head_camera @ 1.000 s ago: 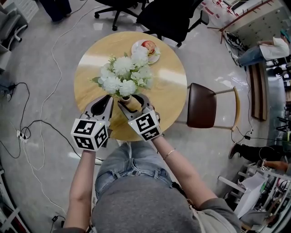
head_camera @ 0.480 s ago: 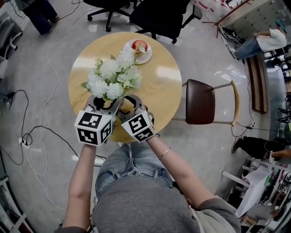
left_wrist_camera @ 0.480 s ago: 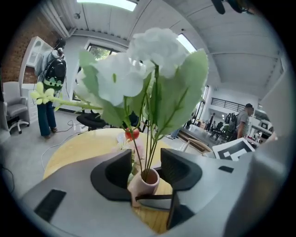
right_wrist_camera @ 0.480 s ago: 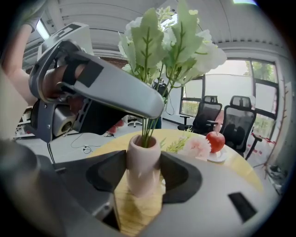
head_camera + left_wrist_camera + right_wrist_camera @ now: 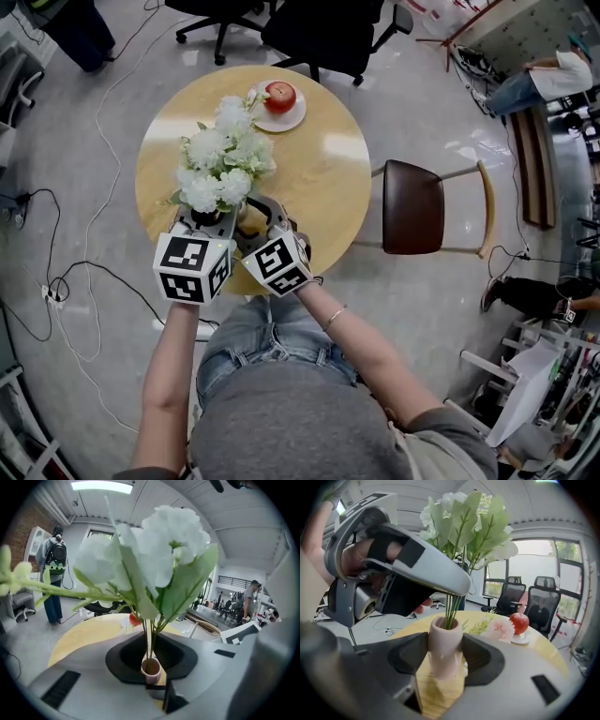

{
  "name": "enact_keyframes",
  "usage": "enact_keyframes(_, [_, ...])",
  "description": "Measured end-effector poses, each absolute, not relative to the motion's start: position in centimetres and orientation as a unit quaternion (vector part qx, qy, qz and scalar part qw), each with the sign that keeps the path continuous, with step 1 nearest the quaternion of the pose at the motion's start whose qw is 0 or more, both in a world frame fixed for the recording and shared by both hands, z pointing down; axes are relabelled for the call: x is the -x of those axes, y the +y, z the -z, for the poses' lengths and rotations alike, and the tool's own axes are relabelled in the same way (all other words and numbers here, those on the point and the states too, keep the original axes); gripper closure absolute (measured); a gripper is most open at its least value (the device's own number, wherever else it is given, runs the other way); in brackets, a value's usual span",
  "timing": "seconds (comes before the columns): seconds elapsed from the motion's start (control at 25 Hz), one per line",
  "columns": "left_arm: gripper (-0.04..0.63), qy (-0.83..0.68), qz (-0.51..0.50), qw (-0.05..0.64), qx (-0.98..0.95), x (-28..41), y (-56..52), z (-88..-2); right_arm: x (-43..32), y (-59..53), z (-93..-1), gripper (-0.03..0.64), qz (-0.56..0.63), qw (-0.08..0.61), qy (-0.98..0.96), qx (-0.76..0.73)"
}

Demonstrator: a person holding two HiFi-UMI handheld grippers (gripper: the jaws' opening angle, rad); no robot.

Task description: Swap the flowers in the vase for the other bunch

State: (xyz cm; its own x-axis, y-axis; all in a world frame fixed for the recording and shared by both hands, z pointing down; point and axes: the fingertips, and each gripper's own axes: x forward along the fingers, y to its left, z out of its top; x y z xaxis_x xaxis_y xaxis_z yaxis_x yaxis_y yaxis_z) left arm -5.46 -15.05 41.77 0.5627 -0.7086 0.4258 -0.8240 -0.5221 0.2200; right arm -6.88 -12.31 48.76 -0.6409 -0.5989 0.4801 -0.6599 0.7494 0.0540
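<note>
A bunch of white flowers [image 5: 220, 155] stands in a small pink vase [image 5: 251, 221] near the front edge of the round wooden table [image 5: 323, 178]. My right gripper [image 5: 445, 654] is shut on the vase [image 5: 445, 641], a pad against each side. Just above the vase's mouth, my left gripper [image 5: 152, 632] has just been closing, and its tips pinch the green stems [image 5: 149, 641] between them. In the right gripper view the left gripper [image 5: 457, 587] hangs over the vase. A pink flower [image 5: 502, 629] of the other bunch lies by the apple plate.
A red apple [image 5: 279, 92] sits on a white plate [image 5: 296, 116] at the table's far side. A brown chair [image 5: 417, 218] stands to the right, black office chairs [image 5: 319, 28] beyond the table. Cables [image 5: 84, 272] trail over the floor at the left.
My left gripper moved right, from beside the vase to over its mouth, and now has the stems between its jaws. The right gripper stayed on the vase.
</note>
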Motion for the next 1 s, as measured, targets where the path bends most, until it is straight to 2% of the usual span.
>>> enact_keyframes(1.0, [0.571,-0.466,-0.106,0.158,-0.864,6.9,-16.0,-32.8,6.8,-12.3,-48.9,0.379,-0.061,0.248,-0.905,-0.339])
